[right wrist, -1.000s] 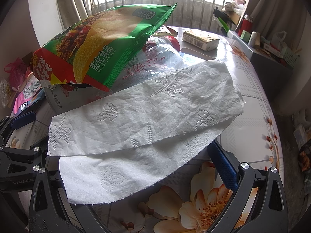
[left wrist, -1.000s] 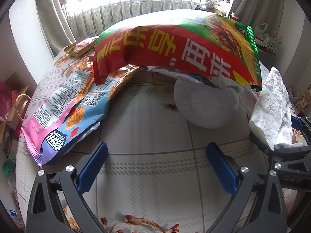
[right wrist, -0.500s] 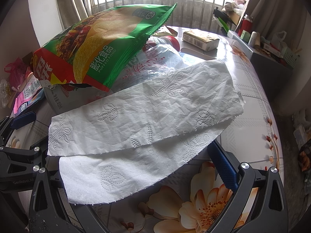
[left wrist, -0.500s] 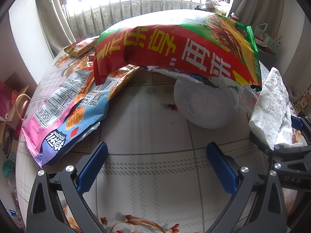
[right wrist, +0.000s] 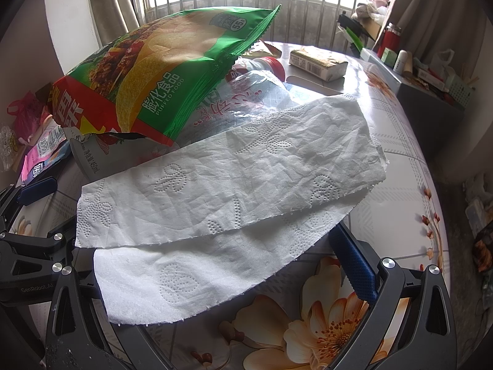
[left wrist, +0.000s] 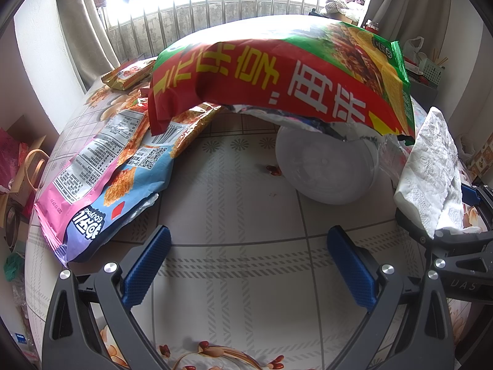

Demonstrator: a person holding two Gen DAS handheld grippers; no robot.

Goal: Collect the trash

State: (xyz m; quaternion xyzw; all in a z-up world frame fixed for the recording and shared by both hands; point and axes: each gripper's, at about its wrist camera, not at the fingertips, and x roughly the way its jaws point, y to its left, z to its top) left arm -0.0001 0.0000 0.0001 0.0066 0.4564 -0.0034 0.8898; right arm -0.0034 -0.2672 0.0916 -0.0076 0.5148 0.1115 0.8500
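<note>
A white paper towel (right wrist: 228, 191) lies draped across my right gripper (right wrist: 246, 265), hiding its left finger. The blue right finger pad (right wrist: 354, 265) stands wide apart, so the jaws are open. In the left wrist view the paper towel (left wrist: 431, 166) hangs over that gripper's finger at the far right. A big red and green chip bag (left wrist: 277, 74) rests on a white plastic tub (left wrist: 323, 169). My left gripper (left wrist: 248, 265) is open over bare tablecloth, short of the tub. A pink and blue snack bag (left wrist: 101, 169) lies to its left.
A clear plastic bottle with a red cap (right wrist: 262, 92) lies under the chip bag (right wrist: 172, 71). A small box (right wrist: 317, 60) sits further back, and a yellow snack packet (left wrist: 129, 74) at the table's far left. The round table (right wrist: 400, 160) drops off at the right.
</note>
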